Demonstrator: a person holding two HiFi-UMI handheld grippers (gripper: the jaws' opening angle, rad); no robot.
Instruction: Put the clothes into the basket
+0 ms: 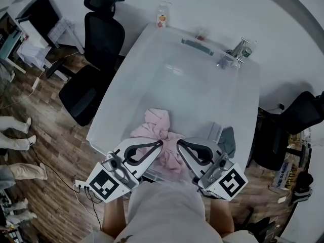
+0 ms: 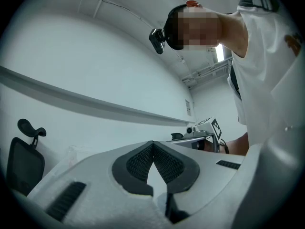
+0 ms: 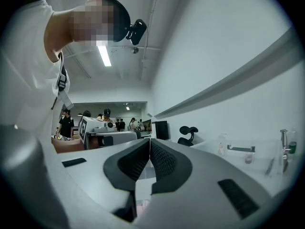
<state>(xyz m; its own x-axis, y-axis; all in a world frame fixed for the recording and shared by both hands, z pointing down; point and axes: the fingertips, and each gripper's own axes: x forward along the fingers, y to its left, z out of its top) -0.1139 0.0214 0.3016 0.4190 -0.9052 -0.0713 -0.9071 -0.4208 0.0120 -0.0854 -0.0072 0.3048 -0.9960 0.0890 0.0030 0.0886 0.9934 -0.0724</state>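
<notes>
A heap of pink clothes (image 1: pixel 157 125) lies on the white table (image 1: pixel 192 85) near its front edge. A grey-green cloth (image 1: pixel 229 139) lies to its right. My left gripper (image 1: pixel 161 144) and right gripper (image 1: pixel 178 142) hover just above the near side of the pink heap, tips pointing at each other and a little apart. In the left gripper view the left gripper (image 2: pixel 153 144) has its pads meeting at the tip with nothing between them. The right gripper (image 3: pixel 150 142) looks the same, with a bit of pink showing below it. I cannot make out a basket.
A black office chair (image 1: pixel 96 59) stands at the table's left and another (image 1: pixel 298 120) at the right. At the far edge are a bottle (image 1: pixel 162 16) and a metal stand (image 1: pixel 235 54). A person's legs (image 1: pixel 15 135) show at far left.
</notes>
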